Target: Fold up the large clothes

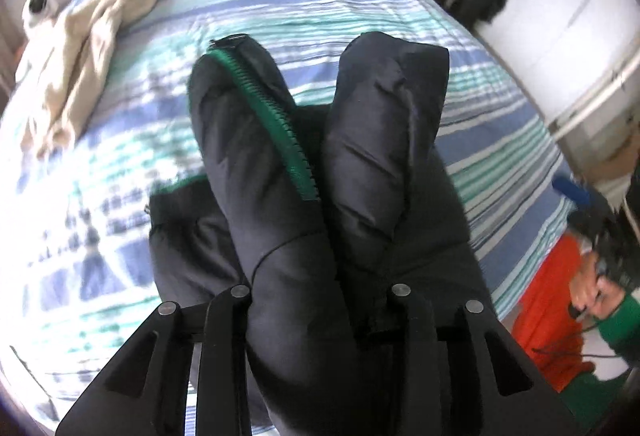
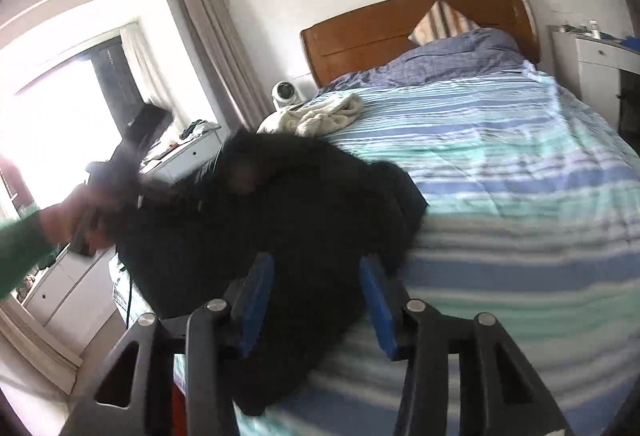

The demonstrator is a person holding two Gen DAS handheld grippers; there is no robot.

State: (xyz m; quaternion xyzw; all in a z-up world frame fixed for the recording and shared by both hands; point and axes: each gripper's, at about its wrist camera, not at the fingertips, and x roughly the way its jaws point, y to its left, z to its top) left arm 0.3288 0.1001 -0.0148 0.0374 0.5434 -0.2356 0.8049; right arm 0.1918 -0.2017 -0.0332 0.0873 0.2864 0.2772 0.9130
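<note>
A black puffer jacket [image 1: 280, 164] with a green zipper [image 1: 276, 124] bulges up between the fingers of my left gripper [image 1: 320, 300], which is shut on its fabric and holds it above the striped bed [image 1: 120, 236]. In the right wrist view the jacket [image 2: 280, 220] is a dark, blurred heap at the bed's left edge. My right gripper [image 2: 316, 300] is open, its blue pads [image 2: 256, 296] on either side of the jacket's near part. My left hand and gripper [image 2: 92, 212] show blurred at the left.
A cream garment [image 1: 76, 72] lies at the bed's far left; it also shows in the right wrist view [image 2: 320, 114]. A wooden headboard [image 2: 400, 28], a white fan [image 2: 285, 94], a white desk [image 2: 180, 156] and a white nightstand [image 2: 600, 68] surround the bed.
</note>
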